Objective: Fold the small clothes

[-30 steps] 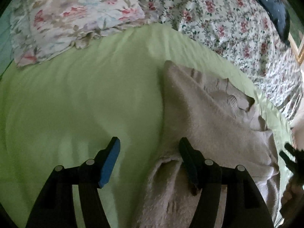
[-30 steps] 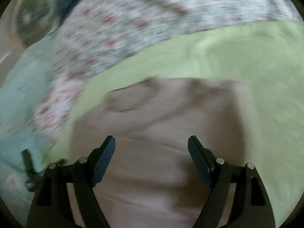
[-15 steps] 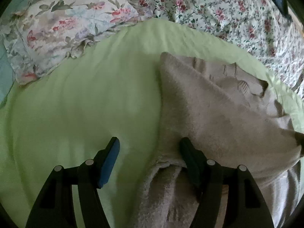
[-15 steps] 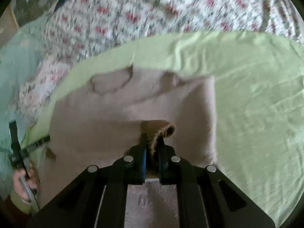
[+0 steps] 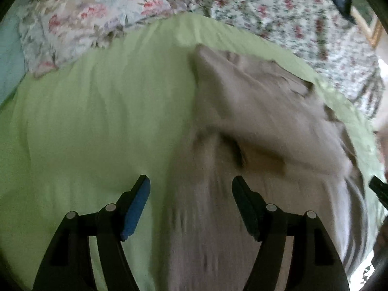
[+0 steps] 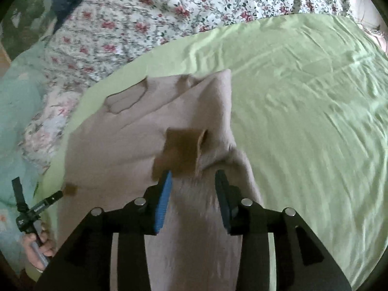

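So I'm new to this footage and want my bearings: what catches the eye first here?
The beige garment, rumpled and partly folded, lies on the bright green sheet, which dominates both views. The right gripper sits open over a brown-lined cuff, while the left gripper, also open, straddles the garment's left edge. Beyond the sheet lie a floral quilt and floral pillow.

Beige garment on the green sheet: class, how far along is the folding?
Done: one side of the beige garment already lies folded across its body, a brown cuff on top. In hand: the right tongs stand open just behind that cuff; the left tongs hover open over the near cloth. Left: the neckline end is still spread on the green sheet, so further folds remain.
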Demonstrator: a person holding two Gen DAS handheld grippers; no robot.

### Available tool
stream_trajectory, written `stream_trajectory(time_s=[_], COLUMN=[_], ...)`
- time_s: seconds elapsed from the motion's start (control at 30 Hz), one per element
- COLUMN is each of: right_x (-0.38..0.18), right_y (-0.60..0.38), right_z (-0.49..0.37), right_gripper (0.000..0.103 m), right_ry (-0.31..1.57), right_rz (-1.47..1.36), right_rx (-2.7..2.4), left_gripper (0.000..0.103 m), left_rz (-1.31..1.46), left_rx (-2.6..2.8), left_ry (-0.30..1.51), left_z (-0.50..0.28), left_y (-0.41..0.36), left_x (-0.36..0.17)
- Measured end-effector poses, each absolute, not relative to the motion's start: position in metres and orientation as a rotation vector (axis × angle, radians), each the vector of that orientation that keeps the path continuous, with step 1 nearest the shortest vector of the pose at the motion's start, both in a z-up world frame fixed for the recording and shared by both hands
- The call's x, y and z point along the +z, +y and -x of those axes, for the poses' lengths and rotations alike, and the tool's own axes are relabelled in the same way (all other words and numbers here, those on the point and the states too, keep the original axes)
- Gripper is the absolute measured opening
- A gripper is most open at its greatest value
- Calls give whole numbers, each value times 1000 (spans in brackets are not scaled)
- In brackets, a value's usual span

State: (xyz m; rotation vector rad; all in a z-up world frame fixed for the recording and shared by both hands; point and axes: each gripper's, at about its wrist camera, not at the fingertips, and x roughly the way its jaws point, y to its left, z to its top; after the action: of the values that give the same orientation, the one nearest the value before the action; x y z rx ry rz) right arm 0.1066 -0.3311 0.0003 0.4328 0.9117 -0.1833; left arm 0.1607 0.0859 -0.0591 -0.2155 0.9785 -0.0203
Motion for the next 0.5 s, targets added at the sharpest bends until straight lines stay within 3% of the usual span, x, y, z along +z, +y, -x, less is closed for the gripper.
stream_trajectory(time_s=[0.17, 0.5], right_x=[5, -2], right_y=[-318, -309], right_z=[-59, 21], right_gripper=[57, 62], right_ry=[911, 913], right_rz=[-458, -532], right_rx=[-102, 60], left_gripper=[71, 74], left_rz=[219, 286], left_rx=[-95, -263], left_ry=[996, 1018], left_z=[-101, 1], left_y=[85, 88], left_x=[-62, -80])
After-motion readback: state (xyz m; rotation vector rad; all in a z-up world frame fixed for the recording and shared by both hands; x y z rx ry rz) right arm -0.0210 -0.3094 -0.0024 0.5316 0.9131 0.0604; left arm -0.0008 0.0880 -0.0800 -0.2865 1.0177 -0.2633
